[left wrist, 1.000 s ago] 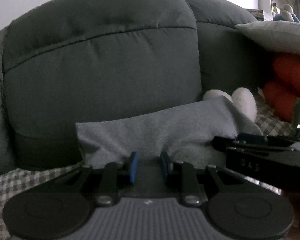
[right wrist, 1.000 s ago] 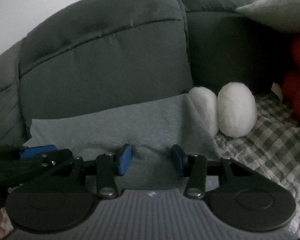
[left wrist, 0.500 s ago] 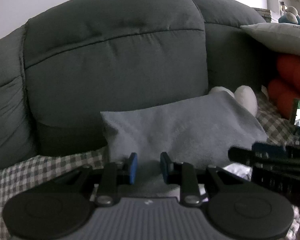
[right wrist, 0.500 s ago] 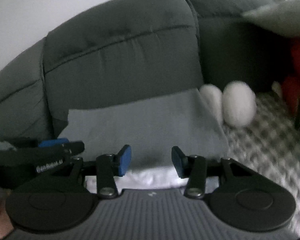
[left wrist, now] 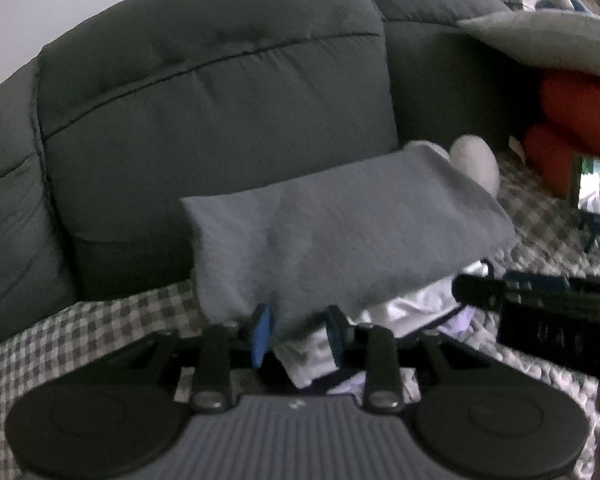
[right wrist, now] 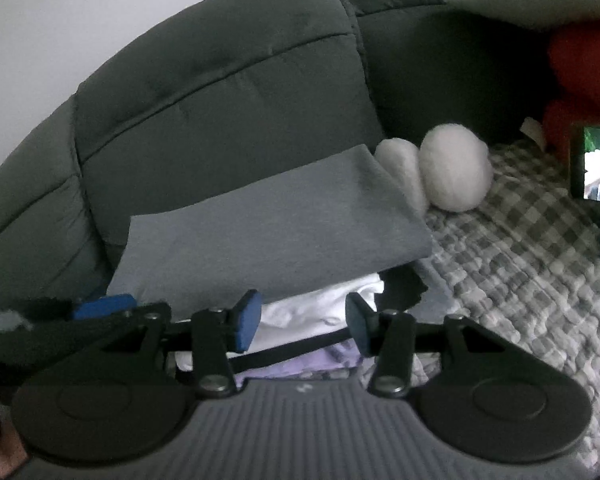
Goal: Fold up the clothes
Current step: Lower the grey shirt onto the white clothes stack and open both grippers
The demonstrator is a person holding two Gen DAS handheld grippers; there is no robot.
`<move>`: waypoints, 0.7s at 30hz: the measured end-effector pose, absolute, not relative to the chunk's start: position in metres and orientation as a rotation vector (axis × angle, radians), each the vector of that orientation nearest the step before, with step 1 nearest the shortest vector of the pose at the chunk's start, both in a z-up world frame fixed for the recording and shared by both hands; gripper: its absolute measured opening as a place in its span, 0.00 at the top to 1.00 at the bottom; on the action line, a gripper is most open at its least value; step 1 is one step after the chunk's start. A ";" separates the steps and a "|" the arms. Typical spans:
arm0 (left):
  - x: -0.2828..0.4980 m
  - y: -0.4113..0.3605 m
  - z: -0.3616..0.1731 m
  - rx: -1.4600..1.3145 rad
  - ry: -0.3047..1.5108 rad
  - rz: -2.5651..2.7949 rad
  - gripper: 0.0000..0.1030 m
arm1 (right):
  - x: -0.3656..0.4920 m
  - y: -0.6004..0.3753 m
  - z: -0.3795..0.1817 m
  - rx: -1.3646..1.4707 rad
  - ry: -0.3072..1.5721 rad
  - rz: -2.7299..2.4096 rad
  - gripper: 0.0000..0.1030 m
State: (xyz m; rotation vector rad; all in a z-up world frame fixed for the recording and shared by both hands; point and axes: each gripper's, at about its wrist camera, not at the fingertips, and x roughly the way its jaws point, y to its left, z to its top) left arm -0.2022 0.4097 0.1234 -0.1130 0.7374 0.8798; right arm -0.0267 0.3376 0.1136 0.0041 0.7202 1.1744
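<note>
left wrist view: grey folded garment sits on top of a pile of white and lilac clothes, against the sofa back on the checked cover. looks like this piece is folded and stacked; pile under it looks loose, probably still to do. left claw open, jaws just widened, grey hem lies between them but pads don't press it. vs a second ago: claw has backed off, garment sits farther away.

right wrist view: right claw open, nothing gripped, white cloth visible behind the gap. same pull-back here; pile was hidden before, now exposed.
</note>
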 end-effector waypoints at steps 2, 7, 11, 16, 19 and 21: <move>-0.201 0.408 0.120 -0.096 0.745 0.886 0.69 | -0.024 0.337 0.114 0.012 0.725 1.166 0.50; -0.197 0.409 0.114 -0.116 0.766 0.885 0.65 | -0.021 0.337 0.115 0.031 0.732 1.162 0.50; -0.197 0.415 0.109 -0.164 0.782 0.893 0.64 | -0.026 0.341 0.116 -0.002 0.719 1.160 0.50; -0.198 0.409 0.109 -0.149 0.783 0.888 0.61 | -0.032 0.343 0.117 -0.025 0.708 1.172 0.50; -0.200 0.407 0.109 -0.158 0.785 0.888 0.60 | -0.034 0.344 0.119 -0.031 0.701 1.176 0.49; -0.200 0.405 0.105 -0.160 0.797 0.890 0.59 | -0.034 0.344 0.119 -0.032 0.701 1.177 0.49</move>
